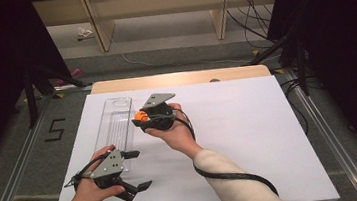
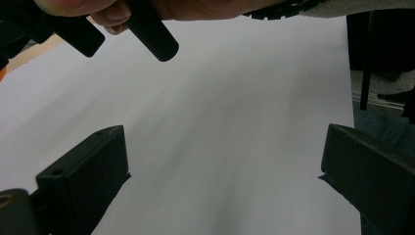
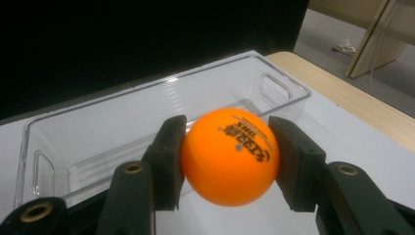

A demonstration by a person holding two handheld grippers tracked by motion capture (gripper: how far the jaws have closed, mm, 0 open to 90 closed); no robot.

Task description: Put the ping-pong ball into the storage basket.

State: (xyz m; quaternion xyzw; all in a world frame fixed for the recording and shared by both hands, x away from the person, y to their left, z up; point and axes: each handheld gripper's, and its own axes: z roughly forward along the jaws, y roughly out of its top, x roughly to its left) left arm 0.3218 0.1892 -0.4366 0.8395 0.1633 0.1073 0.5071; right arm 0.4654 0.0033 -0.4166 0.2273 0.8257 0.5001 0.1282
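Near the front left corner of the white sheet (image 1: 251,138), the left gripper (image 1: 136,170) is idling with jaws spread wide and nothing between them, likely keeping out of the way; farther in, the right gripper (image 3: 226,161) is clamping an orange ball (image 3: 230,155) squarely between both pads, poised just beside the clear tray (image 3: 122,117) lying along the sheet's left edge, seemingly ready to drop it in.
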